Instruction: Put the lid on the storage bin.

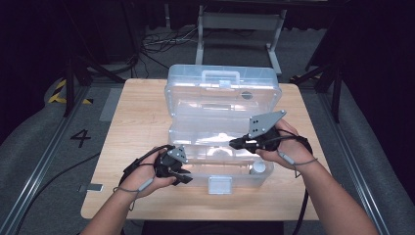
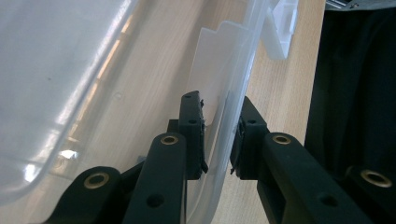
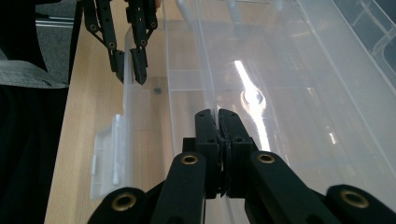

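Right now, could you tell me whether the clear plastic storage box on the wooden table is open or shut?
Open: the clear plastic storage box has its handled lid standing raised behind the base, leaving the interior exposed.

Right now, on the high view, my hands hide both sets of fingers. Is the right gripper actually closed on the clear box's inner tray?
Observer: Yes. In the right gripper view, the right gripper is shut on the tray rim, with the thin clear edge pinched between its fingers.
Operator: And the left one?
Observer: The left gripper straddles the box's front wall, one finger inside the box and one outside. I cannot tell whether the pads press on it.
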A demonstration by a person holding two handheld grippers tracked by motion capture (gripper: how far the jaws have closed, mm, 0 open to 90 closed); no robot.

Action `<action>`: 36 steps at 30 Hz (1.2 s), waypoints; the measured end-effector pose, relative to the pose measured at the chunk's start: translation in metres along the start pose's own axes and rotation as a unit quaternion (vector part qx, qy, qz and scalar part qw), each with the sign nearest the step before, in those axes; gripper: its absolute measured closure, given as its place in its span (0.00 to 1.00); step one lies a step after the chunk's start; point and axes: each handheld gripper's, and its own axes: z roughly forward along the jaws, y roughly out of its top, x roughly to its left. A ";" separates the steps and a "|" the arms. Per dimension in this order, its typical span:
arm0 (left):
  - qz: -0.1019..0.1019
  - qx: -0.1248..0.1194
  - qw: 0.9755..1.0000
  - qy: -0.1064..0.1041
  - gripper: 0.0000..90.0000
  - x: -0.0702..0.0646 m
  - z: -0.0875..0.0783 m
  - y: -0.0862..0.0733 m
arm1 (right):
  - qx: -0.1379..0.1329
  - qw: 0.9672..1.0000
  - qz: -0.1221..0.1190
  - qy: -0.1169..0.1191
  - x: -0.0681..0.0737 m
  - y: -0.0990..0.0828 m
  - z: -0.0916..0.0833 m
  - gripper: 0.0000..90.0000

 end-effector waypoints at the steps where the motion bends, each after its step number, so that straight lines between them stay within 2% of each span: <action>1: 0.000 0.000 1.000 0.000 0.86 0.000 0.000 0.000 | 0.000 1.000 0.000 -0.001 0.000 0.000 0.000 0.98; 10: -0.004 -0.004 1.000 -0.003 0.85 0.000 -0.005 0.000 | -0.002 1.000 -0.004 -0.008 0.003 -0.001 0.000 0.97; 12: -0.005 -0.012 1.000 -0.005 0.84 0.000 -0.010 0.001 | -0.002 1.000 -0.005 -0.010 0.004 -0.001 0.000 0.97; 15: -0.007 -0.038 0.999 -0.008 0.85 -0.002 -0.026 0.001 | -0.003 1.000 -0.004 -0.009 0.004 -0.001 0.000 0.97; 16: -0.007 -0.038 0.999 -0.008 0.87 -0.002 -0.026 0.001 | -0.003 1.000 -0.004 -0.009 0.004 -0.001 0.000 0.97; 19: -0.008 -0.052 0.999 -0.007 0.89 -0.003 -0.039 0.001 | -0.003 1.000 -0.003 -0.008 0.004 -0.001 0.001 0.97; 21: -0.013 -0.067 0.998 -0.015 0.91 -0.004 -0.046 0.001 | -0.003 1.000 -0.004 -0.008 0.004 -0.001 0.001 0.97; 25: -0.021 -0.086 0.996 -0.013 0.99 -0.003 -0.058 -0.001 | -0.003 1.000 -0.003 -0.009 0.005 -0.002 0.001 0.97; 27: -0.024 -0.090 0.996 -0.013 0.99 -0.002 -0.060 -0.001 | -0.004 1.000 -0.003 -0.009 0.005 -0.002 0.001 0.97; 30: -0.029 -0.114 0.993 -0.013 1.00 0.000 -0.067 -0.002 | -0.004 1.000 -0.003 -0.009 0.005 -0.002 0.001 0.97; 32: -0.030 -0.120 0.992 -0.014 1.00 0.000 -0.069 -0.002 | -0.004 1.000 -0.002 -0.009 0.005 -0.002 0.001 0.97; 36: -0.036 -0.148 0.988 -0.004 1.00 0.003 -0.079 -0.003 | -0.004 1.000 -0.001 -0.008 0.006 -0.002 0.001 0.97</action>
